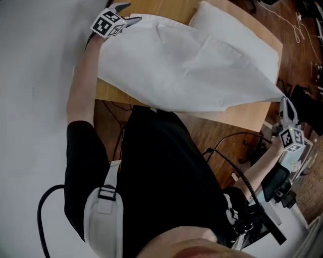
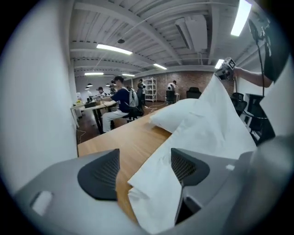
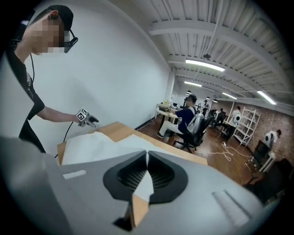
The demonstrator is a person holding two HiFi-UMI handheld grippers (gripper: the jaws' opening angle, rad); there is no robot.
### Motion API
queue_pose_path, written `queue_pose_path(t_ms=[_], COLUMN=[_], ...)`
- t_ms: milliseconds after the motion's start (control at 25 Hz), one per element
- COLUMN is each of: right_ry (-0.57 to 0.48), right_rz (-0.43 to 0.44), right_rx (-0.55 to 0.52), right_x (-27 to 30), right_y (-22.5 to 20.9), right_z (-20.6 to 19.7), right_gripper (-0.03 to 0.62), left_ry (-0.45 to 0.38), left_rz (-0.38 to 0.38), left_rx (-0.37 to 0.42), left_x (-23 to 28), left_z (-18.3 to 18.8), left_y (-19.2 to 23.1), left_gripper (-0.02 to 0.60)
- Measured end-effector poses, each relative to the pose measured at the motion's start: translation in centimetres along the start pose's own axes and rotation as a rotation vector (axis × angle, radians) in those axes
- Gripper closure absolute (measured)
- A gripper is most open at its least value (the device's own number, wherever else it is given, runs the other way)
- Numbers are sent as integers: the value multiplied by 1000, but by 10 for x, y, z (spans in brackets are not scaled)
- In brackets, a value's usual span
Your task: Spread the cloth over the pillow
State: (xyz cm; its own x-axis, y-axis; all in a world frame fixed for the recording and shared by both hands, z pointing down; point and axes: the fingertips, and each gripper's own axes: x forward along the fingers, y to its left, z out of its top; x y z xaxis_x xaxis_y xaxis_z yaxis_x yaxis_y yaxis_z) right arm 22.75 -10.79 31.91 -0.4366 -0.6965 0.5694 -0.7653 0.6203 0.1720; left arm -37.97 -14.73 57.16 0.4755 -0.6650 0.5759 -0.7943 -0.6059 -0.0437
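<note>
A white cloth (image 1: 186, 70) stretches across the wooden table (image 1: 242, 113) between my two grippers. Its far side drapes partly over a white pillow (image 1: 212, 15) at the table's back. My left gripper (image 1: 126, 20) is at the far left corner, with its jaws wide open. The cloth's corner (image 2: 156, 197) lies loosely between them and leans on the right pad (image 2: 186, 167). My right gripper (image 1: 285, 103) hangs off the table's right end, shut on the opposite corner of the cloth (image 3: 146, 181). The pillow (image 2: 177, 114) is also visible in the left gripper view.
White wall runs along the table's left side. Black cables (image 1: 227, 146) lie on the wooden floor under the table's near edge. People sit at desks (image 2: 98, 108) and office chairs (image 3: 195, 131) farther back in the room, with shelves (image 3: 248, 124) behind them.
</note>
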Motion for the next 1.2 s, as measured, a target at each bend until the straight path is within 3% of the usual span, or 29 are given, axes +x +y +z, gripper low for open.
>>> queue_pose_path(t_ms=[120, 200, 280, 360, 400, 560, 600, 720, 760, 800, 880, 960, 1040, 1200], right_ry=[46, 53, 60, 69, 72, 85, 83, 69, 70, 71, 70, 73, 78, 84], right_rz=[-25, -33, -38, -40, -40, -42, -47, -64, -65, -62, -49, -31, -13, -6], right_rx=[4, 14, 23, 35, 43, 60, 61, 71, 75, 77, 78, 79, 74, 60], right_x=[-4, -9, -13, -16, -18, -25, -29, -44, -46, -46, -40, -32, -22, -12], right_y=[-1, 1, 5, 8, 10, 19, 22, 30, 32, 33, 38, 45, 52, 66], right_z=[-7, -12, -19, -23, -25, -31, -29, -22, -21, -20, -19, -17, -14, -4], right_gripper=[588, 588, 588, 588, 588, 588, 588, 588, 588, 588, 588, 588, 588, 588], left_ry=[-43, 43, 215, 342, 369, 490, 515, 559, 538, 476, 291, 180, 176, 350], left_rz=[126, 126, 43, -41, -74, -157, -160, -229, -239, -216, -95, 17, 57, 64], left_rx=[-181, -270, -251, -177, -139, -34, -47, -150, -198, -255, -336, -302, -238, -270], left_x=[-32, -45, -44, -39, -37, -42, -50, -79, -87, -90, -84, -58, -8, 97], left_z=[-13, -47, -95, -134, -147, -183, -190, -209, -207, -195, -148, -101, -74, -79], left_y=[50, 52, 17, -33, -59, -142, -154, -183, -184, -173, -114, -43, 15, 71], left_gripper=[258, 307, 336, 356, 405, 451, 492, 492, 492, 492, 492, 458, 339, 285])
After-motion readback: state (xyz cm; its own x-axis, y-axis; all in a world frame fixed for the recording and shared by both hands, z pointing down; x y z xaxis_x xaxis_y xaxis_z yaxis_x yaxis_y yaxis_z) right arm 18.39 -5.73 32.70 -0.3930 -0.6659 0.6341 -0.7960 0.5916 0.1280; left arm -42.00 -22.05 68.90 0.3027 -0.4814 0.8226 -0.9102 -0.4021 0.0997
